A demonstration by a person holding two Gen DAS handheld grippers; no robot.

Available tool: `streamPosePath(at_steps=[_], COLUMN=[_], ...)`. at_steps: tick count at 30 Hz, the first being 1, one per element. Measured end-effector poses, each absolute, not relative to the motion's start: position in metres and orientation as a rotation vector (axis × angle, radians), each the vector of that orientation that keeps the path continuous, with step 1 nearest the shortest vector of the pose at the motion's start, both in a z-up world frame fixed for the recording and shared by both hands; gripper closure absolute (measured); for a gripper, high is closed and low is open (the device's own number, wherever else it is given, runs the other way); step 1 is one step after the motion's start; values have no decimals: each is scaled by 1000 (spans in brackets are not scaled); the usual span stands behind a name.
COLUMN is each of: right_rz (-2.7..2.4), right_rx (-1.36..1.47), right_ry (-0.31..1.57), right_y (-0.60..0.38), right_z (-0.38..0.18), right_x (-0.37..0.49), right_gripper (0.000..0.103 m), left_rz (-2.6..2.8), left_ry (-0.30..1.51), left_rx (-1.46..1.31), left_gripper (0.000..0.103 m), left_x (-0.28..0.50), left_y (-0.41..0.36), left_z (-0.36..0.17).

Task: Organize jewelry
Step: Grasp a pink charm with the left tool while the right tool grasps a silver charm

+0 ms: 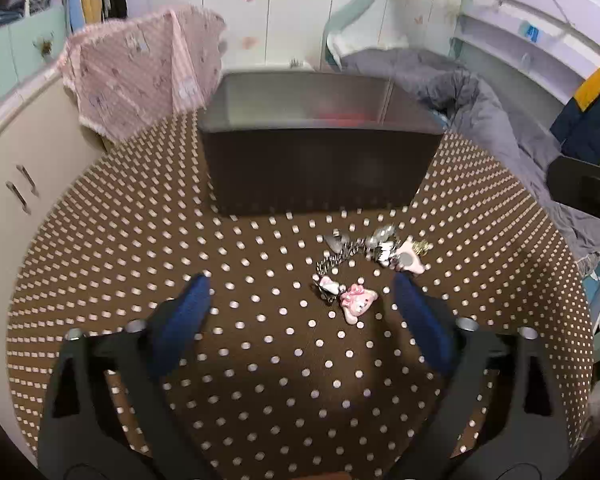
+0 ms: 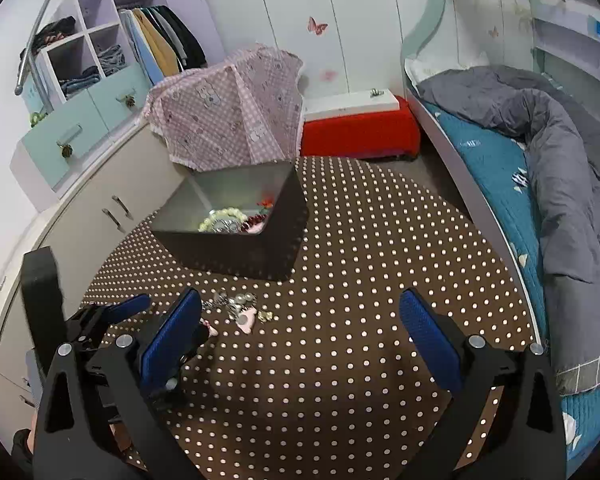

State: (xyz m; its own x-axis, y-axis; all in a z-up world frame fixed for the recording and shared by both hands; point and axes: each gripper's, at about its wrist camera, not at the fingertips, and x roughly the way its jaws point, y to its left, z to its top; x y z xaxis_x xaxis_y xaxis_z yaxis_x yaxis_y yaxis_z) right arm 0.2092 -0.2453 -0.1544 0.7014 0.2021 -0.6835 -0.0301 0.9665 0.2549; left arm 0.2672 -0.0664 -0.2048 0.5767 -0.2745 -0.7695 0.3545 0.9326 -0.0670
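Observation:
A small pile of jewelry (image 1: 364,258) lies on the brown polka-dot table: a silver chain, a pink bow charm (image 1: 356,300) and a pink heart piece (image 1: 412,260). A dark open box (image 1: 320,168) stands just behind it. In the right wrist view the box (image 2: 284,236) holds a pale bead bracelet (image 2: 222,216) and red pieces. My left gripper (image 1: 302,280) is open and empty, low over the table just short of the pile. My right gripper (image 2: 300,300) is open and empty, higher up, to the right of the pile (image 2: 236,306). The left gripper (image 2: 140,308) shows there beside the pile.
A pink checked cloth (image 2: 228,120) drapes over something behind the box. A cream cabinet (image 2: 100,208) runs along the table's left edge. A bed with a grey duvet (image 2: 560,160) lies to the right. A red stool (image 2: 360,132) stands at the back.

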Motion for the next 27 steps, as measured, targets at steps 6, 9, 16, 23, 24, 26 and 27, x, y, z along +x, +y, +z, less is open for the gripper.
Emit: streamPosePath(at_steps=[6, 9, 16, 23, 24, 26, 27], right_rz=[144, 150, 183, 261, 278, 303, 311], right_rx=[238, 232, 182, 118, 112, 97, 93], right_ry=[818, 834, 876, 894, 901, 915, 914], right_y=[-244, -241, -226, -201, -197, -188, -186], right_z=[-167, -174, -189, -200, -203, -207, -208], right_x=[214, 215, 217, 224, 227, 232, 234], right_gripper=[7, 7, 7, 22, 31, 43, 47], left_rz=[-425, -449, -440, -431, -427, -424, -423], left_ry=[883, 889, 882, 880, 881, 879, 879], left_rx=[70, 52, 55, 74, 78, 85, 86], left_gripper=[72, 81, 81, 81, 80, 80, 80], left_x=[265, 263, 257, 256, 255, 254, 253], left_y=[-56, -44, -31, -32, -34, -36, -36], left_z=[-205, -205, -206, -206, -206, -206, -205])
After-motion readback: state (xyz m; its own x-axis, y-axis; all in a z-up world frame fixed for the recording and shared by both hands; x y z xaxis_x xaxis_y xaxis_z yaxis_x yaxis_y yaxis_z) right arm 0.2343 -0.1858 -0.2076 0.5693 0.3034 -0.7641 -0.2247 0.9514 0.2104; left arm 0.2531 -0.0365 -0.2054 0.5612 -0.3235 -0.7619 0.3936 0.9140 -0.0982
